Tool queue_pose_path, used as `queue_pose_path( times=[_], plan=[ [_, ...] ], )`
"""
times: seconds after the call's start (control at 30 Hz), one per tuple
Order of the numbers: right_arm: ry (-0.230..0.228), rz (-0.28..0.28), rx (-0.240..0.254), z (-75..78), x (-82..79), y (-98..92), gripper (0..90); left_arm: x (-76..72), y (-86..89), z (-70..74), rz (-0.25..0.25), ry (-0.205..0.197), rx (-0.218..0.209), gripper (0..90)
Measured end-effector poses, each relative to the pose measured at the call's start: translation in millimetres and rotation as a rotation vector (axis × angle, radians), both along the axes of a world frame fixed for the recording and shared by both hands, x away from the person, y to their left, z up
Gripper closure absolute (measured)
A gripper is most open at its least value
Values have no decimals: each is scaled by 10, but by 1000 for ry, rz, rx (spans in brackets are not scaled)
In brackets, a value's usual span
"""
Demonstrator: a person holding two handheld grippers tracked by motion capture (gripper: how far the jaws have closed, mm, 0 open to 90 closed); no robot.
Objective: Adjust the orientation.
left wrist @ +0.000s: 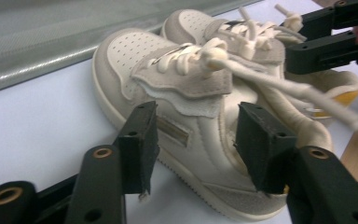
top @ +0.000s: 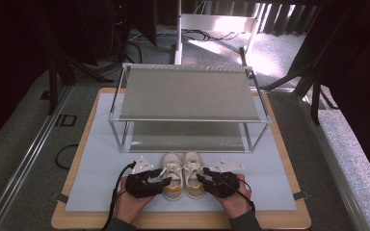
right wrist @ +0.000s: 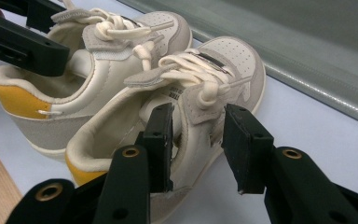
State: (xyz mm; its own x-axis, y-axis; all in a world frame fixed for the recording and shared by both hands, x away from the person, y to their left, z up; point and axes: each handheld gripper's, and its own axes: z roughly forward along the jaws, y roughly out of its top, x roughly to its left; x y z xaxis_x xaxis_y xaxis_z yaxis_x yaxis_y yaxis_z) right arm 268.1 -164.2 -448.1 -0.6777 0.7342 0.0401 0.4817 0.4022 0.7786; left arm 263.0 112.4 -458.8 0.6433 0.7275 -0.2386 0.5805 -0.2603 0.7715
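Two small cream shoes with yellow heels stand side by side on a pale mat (top: 101, 178), toes toward the rack. My left gripper (top: 166, 182) is open beside the left shoe (top: 172, 175). In the left gripper view its jaws (left wrist: 196, 140) straddle that shoe's outer side wall (left wrist: 191, 107), one jaw outside and one over the collar. My right gripper (top: 201, 179) is open at the right shoe (top: 193, 174). In the right gripper view its jaws (right wrist: 196, 144) straddle the side wall of the right shoe (right wrist: 223, 65), one jaw inside the opening.
A two-tier metal rack (top: 188, 94) with grey shelves stands just behind the shoes. The mat lies on a wooden board (top: 183, 221). Loose white laces (left wrist: 279, 84) trail off the left shoe. Each gripper view shows the other gripper's jaws beyond the shoes.
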Motion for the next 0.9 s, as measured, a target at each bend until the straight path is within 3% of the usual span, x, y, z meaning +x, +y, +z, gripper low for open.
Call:
queue_pose_path(
  times=[0.27, 0.6, 0.9],
  plan=[
    [26, -6, 8, 4, 13, -9, 616, 0, -20, 25, 16, 24, 19, 513],
    [40, -7, 0, 9, 20, 7, 626, 24, -4, 15, -2, 35, -2, 531],
    [69, -5, 39, 4, 13, -17, 621, 25, -26, 19, -20, 34, -4, 560]
  ],
)
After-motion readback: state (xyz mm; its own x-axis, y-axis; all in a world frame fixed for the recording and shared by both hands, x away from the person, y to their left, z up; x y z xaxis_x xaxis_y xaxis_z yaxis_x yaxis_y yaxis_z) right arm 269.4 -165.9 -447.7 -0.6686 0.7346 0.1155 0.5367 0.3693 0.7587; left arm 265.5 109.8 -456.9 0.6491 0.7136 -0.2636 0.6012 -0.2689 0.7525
